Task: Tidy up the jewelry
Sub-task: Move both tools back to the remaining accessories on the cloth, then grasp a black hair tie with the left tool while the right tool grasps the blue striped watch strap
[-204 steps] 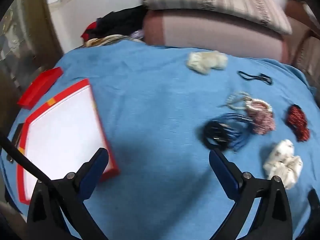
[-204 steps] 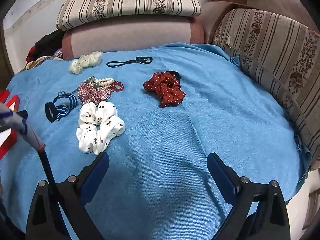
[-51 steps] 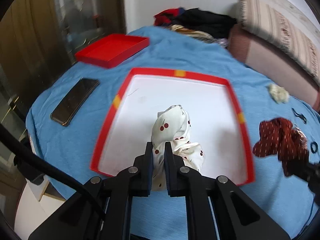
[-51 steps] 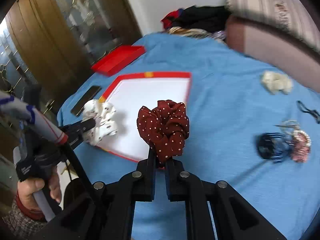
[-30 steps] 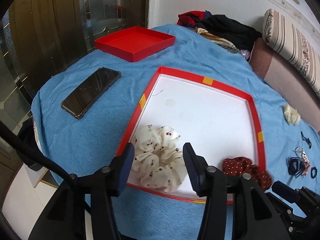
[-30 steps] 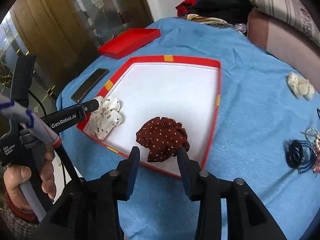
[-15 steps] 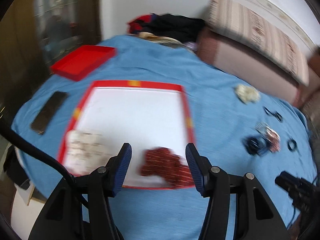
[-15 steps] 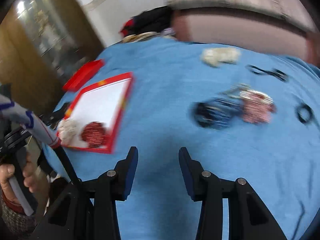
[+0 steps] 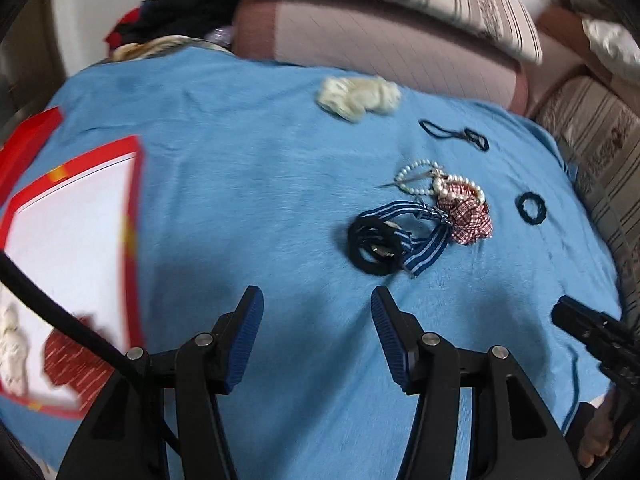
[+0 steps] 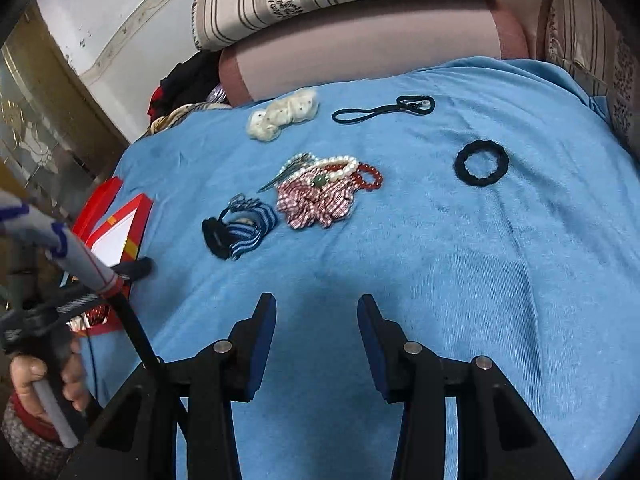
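Observation:
My left gripper (image 9: 316, 300) is open and empty above the blue cloth, just short of a black hair tie with a blue striped ribbon (image 9: 394, 240). Beyond the ribbon lie a red plaid scrunchie (image 9: 466, 214) and a pearl bracelet (image 9: 418, 178). The red-rimmed white tray (image 9: 134, 216) at left holds the red dotted scrunchie (image 9: 68, 364) and the white scrunchie (image 9: 12, 352). My right gripper (image 10: 316, 308) is open and empty, well short of the striped ribbon (image 10: 244, 228), the plaid scrunchie (image 10: 316, 200) and the pearl bracelet (image 10: 340, 164).
A cream scrunchie (image 9: 358, 96) (image 10: 282, 116), a thin black elastic (image 9: 456, 136) (image 10: 384, 110) and a black ring tie (image 9: 530, 208) (image 10: 482, 162) lie farther back. Sofa cushions (image 10: 360, 44) border the far side. A red lid (image 9: 24, 144) sits at far left.
Both grippers have swung away from the tray toward the jewelry pile on the right. The two scrunchies stay in the tray. Both grippers remain open.

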Tool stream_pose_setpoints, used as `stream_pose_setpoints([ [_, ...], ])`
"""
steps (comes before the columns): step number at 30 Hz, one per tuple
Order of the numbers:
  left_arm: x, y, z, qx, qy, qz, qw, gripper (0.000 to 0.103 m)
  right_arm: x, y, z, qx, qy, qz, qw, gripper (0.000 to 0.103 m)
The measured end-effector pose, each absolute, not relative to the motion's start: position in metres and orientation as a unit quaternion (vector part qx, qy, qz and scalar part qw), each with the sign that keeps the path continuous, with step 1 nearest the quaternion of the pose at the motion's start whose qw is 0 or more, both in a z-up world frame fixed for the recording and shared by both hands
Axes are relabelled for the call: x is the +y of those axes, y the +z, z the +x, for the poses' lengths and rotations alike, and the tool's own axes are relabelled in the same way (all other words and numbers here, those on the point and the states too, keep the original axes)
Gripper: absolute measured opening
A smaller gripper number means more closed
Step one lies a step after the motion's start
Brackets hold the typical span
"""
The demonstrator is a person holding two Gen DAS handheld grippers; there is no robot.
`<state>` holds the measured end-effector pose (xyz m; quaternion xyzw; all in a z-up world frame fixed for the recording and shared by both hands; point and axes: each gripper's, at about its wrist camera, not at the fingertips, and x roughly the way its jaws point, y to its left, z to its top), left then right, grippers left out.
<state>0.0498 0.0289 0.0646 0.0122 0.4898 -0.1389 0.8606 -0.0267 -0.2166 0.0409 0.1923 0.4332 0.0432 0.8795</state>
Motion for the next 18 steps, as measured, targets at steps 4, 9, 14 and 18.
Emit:
stream_pose_setpoints([
  [4,0.014,0.048,0.074,0.501,-0.153,0.009,0.852,0.055,-0.22,0.042,-0.011,0.429,0.061,0.206,0.878,0.046],
  [9,0.007,0.037,0.097,0.504,-0.182,-0.007,0.845,0.055,-0.207,0.04,0.016,0.43,0.089,0.203,0.875,0.046],
  [14,-0.001,0.025,0.109,0.524,-0.222,-0.023,0.822,0.004,-0.204,0.03,0.032,0.433,0.082,0.197,0.876,0.047],
  [18,0.017,0.033,0.107,0.515,-0.195,-0.041,0.833,0.005,-0.211,0.022,0.039,0.439,0.073,0.198,0.873,0.047],
])
